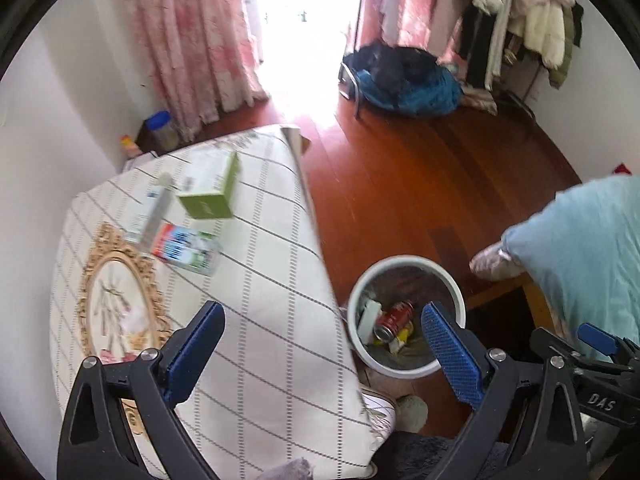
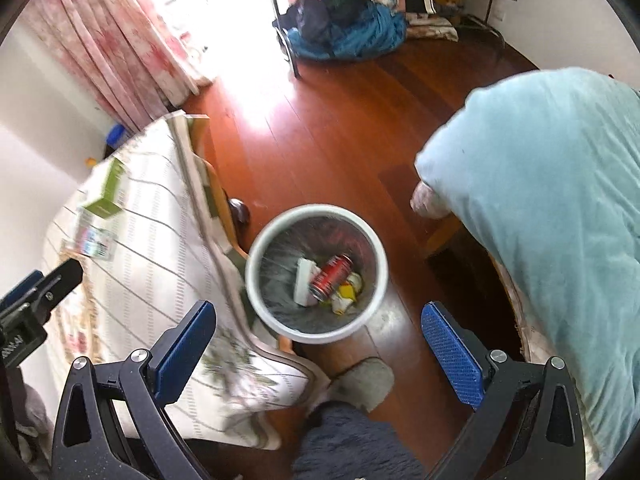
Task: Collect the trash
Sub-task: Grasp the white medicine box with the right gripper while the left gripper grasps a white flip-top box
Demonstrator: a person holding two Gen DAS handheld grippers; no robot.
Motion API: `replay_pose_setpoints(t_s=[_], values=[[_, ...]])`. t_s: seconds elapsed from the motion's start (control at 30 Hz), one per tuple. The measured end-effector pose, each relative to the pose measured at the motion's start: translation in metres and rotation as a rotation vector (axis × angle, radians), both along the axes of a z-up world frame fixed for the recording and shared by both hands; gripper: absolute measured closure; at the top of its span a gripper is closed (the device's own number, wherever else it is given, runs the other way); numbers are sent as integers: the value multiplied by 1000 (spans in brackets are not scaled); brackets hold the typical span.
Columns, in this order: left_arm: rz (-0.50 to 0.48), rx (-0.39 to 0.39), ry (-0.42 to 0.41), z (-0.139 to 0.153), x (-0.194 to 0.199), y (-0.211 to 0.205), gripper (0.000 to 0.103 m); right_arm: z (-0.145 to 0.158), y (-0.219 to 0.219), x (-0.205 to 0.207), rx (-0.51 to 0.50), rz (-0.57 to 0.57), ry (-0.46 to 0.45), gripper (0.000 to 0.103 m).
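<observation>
A white round trash bin (image 2: 256, 300) stands on the wooden floor beside the table; inside lie a red can (image 2: 332, 274), a white box (image 2: 304, 282) and yellow scraps. The left wrist view also has the bin (image 1: 356, 320) with the red can (image 1: 396, 318). On the checked tablecloth (image 1: 256, 300) lie a green box (image 1: 212, 196), a red-blue-green packet (image 1: 186, 250) and a grey tube (image 1: 158, 210). My left gripper (image 1: 324, 344) is open above the table's edge, nothing between its blue pads. Open and empty too, my right gripper (image 2: 318, 342) hovers just short of the bin.
A light blue quilt (image 2: 540, 200) on a bed edge fills the right. A grey slipper (image 2: 360, 382) is on the floor below the bin. Pink curtains (image 1: 188, 40), a blue-lidded jar (image 1: 162, 130), a pile of dark and blue clothes (image 1: 404, 80) and a clothes rack stand at the back.
</observation>
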State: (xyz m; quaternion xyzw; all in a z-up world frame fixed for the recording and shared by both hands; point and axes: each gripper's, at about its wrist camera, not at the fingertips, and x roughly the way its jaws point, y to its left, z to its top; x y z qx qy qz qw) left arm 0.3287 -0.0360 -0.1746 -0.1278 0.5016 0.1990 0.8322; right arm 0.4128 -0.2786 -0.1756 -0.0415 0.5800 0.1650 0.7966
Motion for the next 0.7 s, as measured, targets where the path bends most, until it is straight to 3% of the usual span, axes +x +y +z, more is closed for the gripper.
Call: replay_pose_setpoints(t_s=[0.13,0.3,0.5,0.7], values=[[89,50,-8,13,-19,44,3,23,34,-6,44,29,-10,0],[230,87,31,6,-40,125,2,25,110,-3,75,112,14,0],[414,184,187,-42,-54,253,2,-5,240,11,107,219,99,0],[478,213,305,-93,-67,330,2,-63,366,35,61,269,167,0]])
